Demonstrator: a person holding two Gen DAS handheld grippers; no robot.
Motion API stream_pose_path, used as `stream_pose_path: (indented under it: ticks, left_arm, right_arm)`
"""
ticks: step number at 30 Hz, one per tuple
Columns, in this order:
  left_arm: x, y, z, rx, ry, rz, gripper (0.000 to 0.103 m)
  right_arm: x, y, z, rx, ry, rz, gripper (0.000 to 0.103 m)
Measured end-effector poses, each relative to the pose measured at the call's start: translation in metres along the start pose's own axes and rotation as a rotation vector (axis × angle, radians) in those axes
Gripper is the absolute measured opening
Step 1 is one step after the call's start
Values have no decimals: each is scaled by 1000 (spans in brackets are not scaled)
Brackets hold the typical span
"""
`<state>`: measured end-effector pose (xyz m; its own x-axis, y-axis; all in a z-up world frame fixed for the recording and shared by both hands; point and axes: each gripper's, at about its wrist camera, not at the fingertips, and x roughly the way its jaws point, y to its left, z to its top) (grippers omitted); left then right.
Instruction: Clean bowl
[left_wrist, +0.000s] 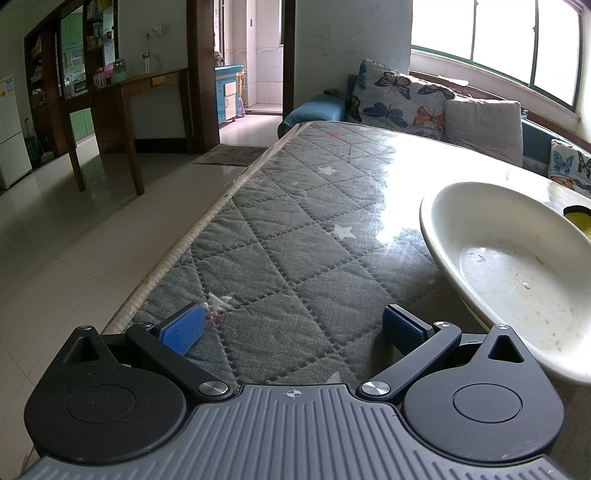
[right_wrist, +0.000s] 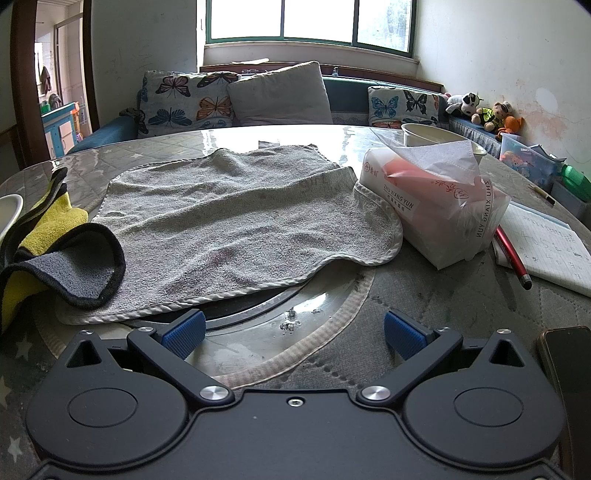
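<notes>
left wrist view: the left gripper (left_wrist: 291, 328) hangs over the quilted table cover (left_wrist: 280, 236), jaws spread wide and empty. the bowl (left_wrist: 517, 266) sits just to its right, white, speckled with dried residue inside.
right wrist view: the right gripper (right_wrist: 293, 328) is also spread wide, holding nothing. the yellow-and-grey cloth (right_wrist: 55, 251) lies ahead to the left, beside the grey towel (right_wrist: 236, 221) (a tissue pack (right_wrist: 432, 206) sits further right).
step: likely the start, nothing grasped yet.
next: probably right closes on the cloth while left steadies the bowl's rim.
</notes>
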<state>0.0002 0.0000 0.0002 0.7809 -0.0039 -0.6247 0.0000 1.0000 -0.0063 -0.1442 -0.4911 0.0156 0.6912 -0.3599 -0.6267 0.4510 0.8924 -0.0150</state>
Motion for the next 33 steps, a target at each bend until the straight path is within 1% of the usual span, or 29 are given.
stream_pose_path:
  ticks: [33]
  left_arm:
    - [1, 2, 2, 6, 1, 5, 103]
  right_arm:
    - [1, 0, 0, 1, 1, 1, 103]
